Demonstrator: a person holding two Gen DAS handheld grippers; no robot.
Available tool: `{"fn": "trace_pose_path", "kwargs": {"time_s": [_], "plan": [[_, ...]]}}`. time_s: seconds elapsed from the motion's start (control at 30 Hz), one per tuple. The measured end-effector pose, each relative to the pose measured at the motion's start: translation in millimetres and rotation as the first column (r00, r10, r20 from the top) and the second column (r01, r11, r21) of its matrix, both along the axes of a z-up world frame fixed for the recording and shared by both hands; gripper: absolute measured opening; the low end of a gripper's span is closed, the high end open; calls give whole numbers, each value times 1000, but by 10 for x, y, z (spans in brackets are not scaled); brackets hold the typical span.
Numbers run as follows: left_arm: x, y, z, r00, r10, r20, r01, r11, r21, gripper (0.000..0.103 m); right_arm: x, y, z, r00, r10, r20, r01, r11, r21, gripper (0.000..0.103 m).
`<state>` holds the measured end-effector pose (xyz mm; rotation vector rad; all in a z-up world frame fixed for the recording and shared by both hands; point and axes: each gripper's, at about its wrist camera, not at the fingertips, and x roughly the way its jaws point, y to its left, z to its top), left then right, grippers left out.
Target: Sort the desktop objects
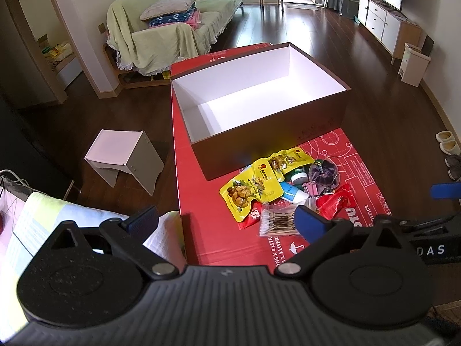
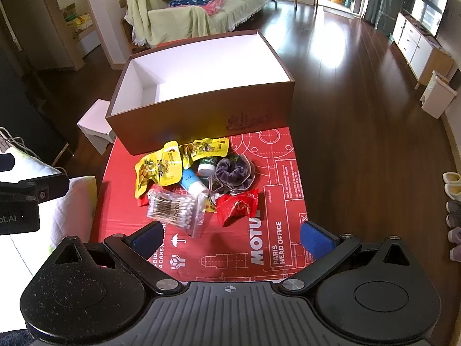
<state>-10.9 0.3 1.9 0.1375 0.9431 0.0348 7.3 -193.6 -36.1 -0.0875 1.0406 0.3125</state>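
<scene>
I am looking across a dark wooden floor [image 1: 331, 28] that is shining with daylight from the far windows [image 2: 429, 3]. A sofa [image 1: 173, 23] under a pale green cover is standing against the white wall [image 1: 80, 8], a white cabinet [image 1: 380, 20] is lining the right side, and a small white stool [image 1: 124, 155] is sitting nearby.

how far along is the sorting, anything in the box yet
Nothing looks done: the brown cardboard box with white lining is empty. Nothing is in hand; the left gripper and right gripper are both open. The whole pile remains, including the clear cotton swab bag and yellow snack packets.
</scene>
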Motion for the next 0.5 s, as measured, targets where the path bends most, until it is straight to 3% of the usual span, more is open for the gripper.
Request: {"fn": "trace_pose_path", "kwargs": {"time_s": [0.5], "plan": [[25, 93, -59, 1000, -8, -17, 8, 1000, -26, 99, -28, 95, -28, 1000, -12, 2, 12, 1000, -18, 103]]}}
